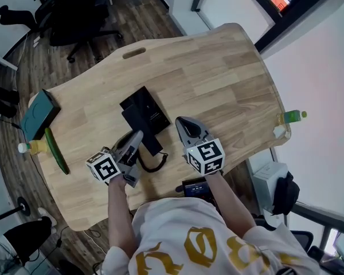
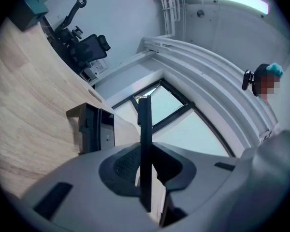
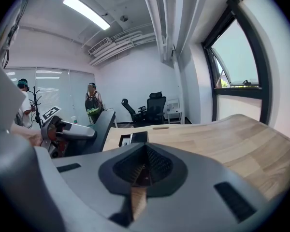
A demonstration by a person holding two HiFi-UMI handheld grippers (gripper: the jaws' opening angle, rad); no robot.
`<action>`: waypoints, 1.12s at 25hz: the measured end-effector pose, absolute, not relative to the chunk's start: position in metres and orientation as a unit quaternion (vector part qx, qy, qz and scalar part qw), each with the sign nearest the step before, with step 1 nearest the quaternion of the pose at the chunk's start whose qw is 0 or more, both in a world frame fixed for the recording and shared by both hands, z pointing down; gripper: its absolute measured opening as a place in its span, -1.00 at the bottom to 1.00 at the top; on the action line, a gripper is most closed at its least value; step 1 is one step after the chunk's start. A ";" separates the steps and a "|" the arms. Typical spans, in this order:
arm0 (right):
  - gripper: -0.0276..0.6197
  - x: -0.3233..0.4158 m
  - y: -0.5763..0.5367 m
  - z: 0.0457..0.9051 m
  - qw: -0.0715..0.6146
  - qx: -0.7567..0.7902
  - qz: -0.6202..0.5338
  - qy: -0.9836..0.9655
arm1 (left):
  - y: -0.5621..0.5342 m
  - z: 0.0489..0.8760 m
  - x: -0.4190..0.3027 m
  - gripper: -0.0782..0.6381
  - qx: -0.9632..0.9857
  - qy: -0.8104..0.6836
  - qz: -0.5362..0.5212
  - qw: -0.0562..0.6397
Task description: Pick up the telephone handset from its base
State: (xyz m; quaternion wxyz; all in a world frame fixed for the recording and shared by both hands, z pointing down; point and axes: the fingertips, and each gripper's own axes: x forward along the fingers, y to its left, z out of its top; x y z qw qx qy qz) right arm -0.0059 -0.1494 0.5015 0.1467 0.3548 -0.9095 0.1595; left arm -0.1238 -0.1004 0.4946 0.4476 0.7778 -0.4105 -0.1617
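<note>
Wooden worktop (image 1: 218, 79) with the black telephone base (image 1: 144, 103) near its middle. My left gripper (image 1: 134, 143) clamps the handset (image 1: 144, 132) edge-on, clear of the base toward the near edge, with the coiled cord (image 1: 156, 166) trailing. I judge the pick essentially done. My right gripper (image 1: 186, 122) is closed and empty.
</note>
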 end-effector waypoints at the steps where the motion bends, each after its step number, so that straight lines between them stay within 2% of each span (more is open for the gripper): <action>1: -0.90 -0.006 -0.148 0.499 0.144 0.356 0.158 -0.910 | -0.098 0.492 -0.124 -0.58 0.780 -0.410 -0.162 0.444; 28: -0.90 0.005 -0.091 0.447 0.102 0.373 0.112 -0.916 | -0.028 0.432 -0.104 -0.58 0.815 -0.376 -0.186 0.400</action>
